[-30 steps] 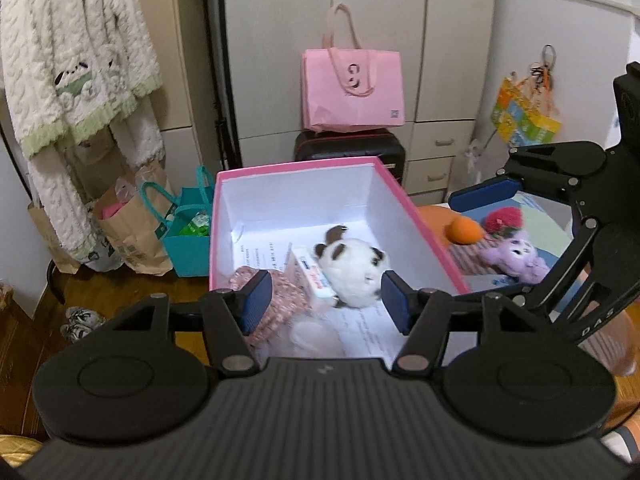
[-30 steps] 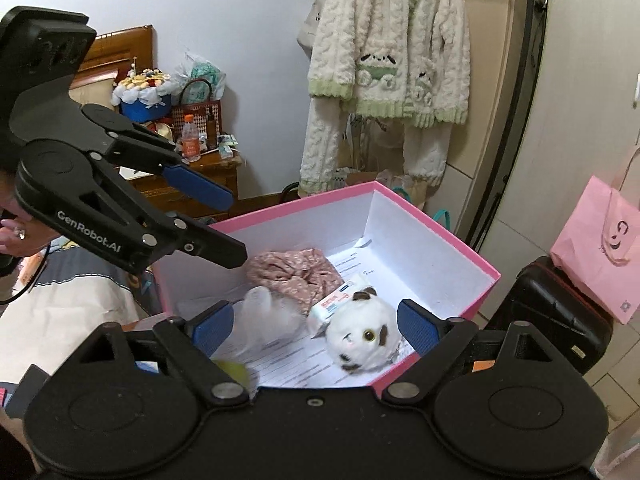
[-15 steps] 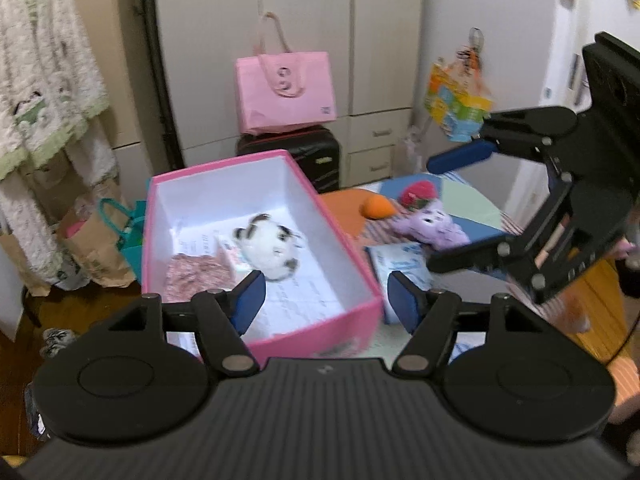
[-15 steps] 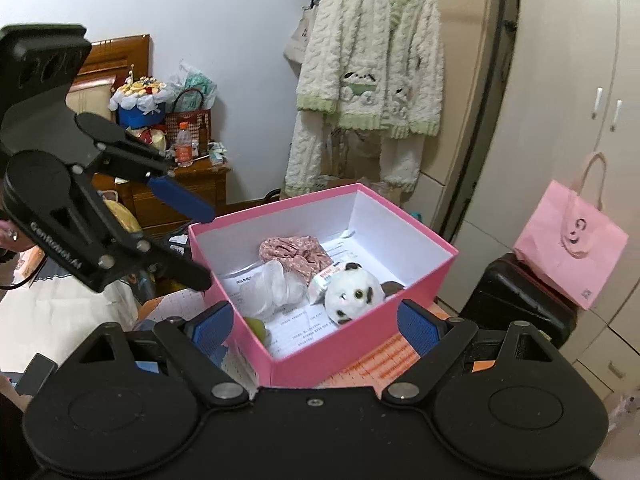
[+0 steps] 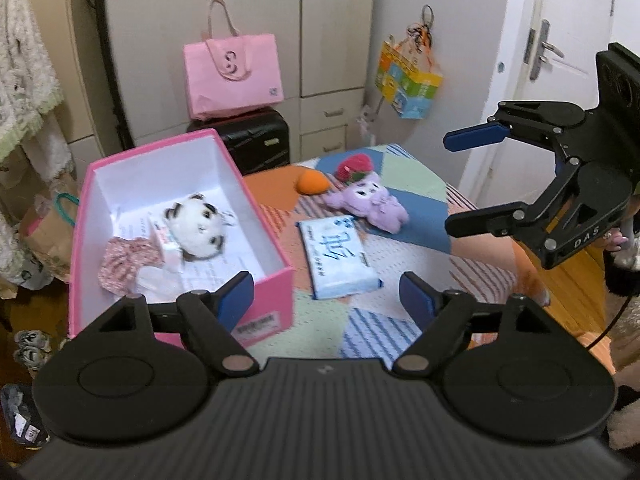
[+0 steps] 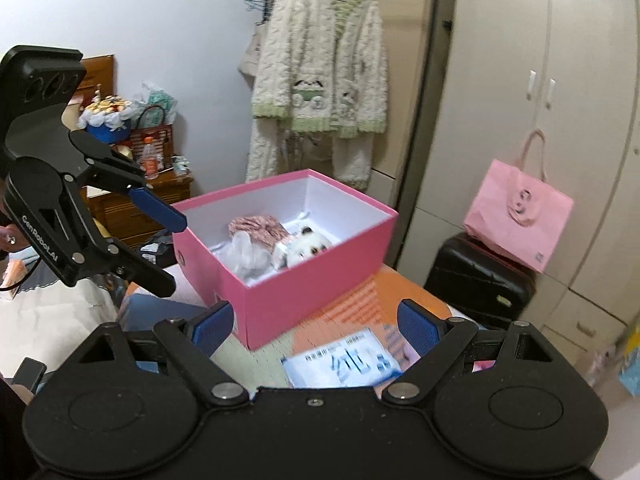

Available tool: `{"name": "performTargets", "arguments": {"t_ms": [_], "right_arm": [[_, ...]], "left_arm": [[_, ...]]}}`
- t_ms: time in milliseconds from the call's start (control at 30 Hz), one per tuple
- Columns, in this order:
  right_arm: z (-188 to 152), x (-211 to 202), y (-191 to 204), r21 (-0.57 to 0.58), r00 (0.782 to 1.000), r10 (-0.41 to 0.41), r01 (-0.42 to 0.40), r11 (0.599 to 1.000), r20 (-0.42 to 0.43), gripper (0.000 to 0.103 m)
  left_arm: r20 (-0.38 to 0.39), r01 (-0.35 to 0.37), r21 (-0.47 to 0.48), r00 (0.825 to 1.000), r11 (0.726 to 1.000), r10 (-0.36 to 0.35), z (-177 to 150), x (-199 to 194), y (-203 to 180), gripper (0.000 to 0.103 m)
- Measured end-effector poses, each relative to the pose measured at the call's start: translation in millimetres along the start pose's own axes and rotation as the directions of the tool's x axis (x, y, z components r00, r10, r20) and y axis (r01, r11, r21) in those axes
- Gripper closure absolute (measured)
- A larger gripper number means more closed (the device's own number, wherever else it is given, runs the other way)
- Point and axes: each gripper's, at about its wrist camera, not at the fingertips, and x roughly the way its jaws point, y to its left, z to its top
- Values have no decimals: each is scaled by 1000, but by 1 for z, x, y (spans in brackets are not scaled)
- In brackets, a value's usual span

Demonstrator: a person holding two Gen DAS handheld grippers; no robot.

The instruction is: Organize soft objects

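A pink box [image 5: 262,292] stands on the patchwork table; it also shows in the right wrist view [image 6: 312,292]. Inside lie a white panda plush [image 5: 196,226], a floral pink cloth [image 5: 126,262], a small tissue packet [image 5: 164,242] and a clear bag [image 6: 248,250]. On the table lie a blue-white tissue pack [image 5: 340,258], a purple plush [image 5: 370,202], a red plush [image 5: 354,166] and an orange soft ball [image 5: 312,182]. My left gripper [image 5: 332,298] is open and empty above the table by the box. My right gripper [image 6: 316,326] is open and empty over the tissue pack [image 6: 344,364].
A pink tote bag [image 5: 232,74] sits on a black suitcase [image 5: 248,144] before the wardrobe. A knitted cardigan [image 6: 320,80] hangs at the wall. Bags [image 5: 52,228] stand on the floor left of the table. A colourful bag [image 5: 408,80] hangs by the door.
Both grippers have pulled back and up from over the box, both still open. The left view has swung right, bringing the tissue pack and the plush toys into sight.
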Motion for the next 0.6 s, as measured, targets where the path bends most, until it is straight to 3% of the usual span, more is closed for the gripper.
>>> {"name": "performTargets", "arguments": {"t_ms": [267, 467, 600], "right_arm": [[-28, -9, -7, 38, 999, -48, 48, 998, -12, 11], [-49, -8, -12, 61, 1000, -15, 16, 998, -7, 11], [-64, 0, -15, 67, 1000, 17, -16, 998, -10, 11]], "left_arm": [[-49, 54, 18, 997, 998, -53, -3, 22, -22, 23], [-87, 110, 19, 990, 994, -108, -6, 38, -34, 23], [-95, 109, 32, 990, 994, -105, -6, 49, -42, 23]]}}
